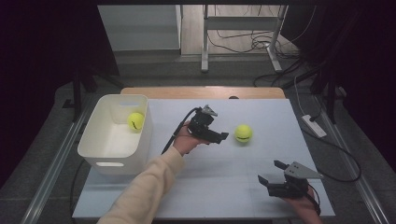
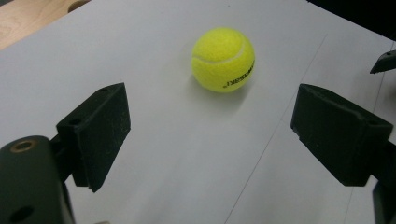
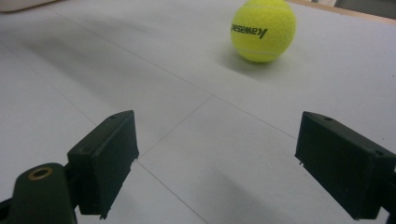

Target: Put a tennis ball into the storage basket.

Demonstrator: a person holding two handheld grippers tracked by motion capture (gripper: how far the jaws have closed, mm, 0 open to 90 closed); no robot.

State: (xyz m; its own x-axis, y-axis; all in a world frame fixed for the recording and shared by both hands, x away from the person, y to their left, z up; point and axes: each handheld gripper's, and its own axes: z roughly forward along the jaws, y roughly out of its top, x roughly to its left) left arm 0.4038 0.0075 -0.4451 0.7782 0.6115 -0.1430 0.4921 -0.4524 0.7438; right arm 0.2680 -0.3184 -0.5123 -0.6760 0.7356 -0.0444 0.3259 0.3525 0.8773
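Observation:
A yellow tennis ball [image 1: 243,133] lies on the white table top [image 1: 224,186], right of centre. My left gripper [image 1: 223,136] hovers just left of it, jaws pointing at it, open and apart from it. In the left gripper view the ball [image 2: 223,59] sits ahead of the open left gripper [image 2: 210,135], with nothing between the jaws. A second tennis ball [image 1: 136,121] rests inside the white bin [image 1: 95,140] at the left. My right gripper [image 1: 268,171] is low at the front right, open and empty. In the right gripper view the ball [image 3: 263,30] lies far ahead of the right gripper [image 3: 215,163].
A wooden strip [image 1: 201,92] runs along the table's far edge. A white power strip [image 1: 314,126] and cables lie on the floor at the right. A metal frame [image 1: 243,28] stands beyond the table. The bin's corner [image 3: 18,3] shows at the right gripper view's top left.

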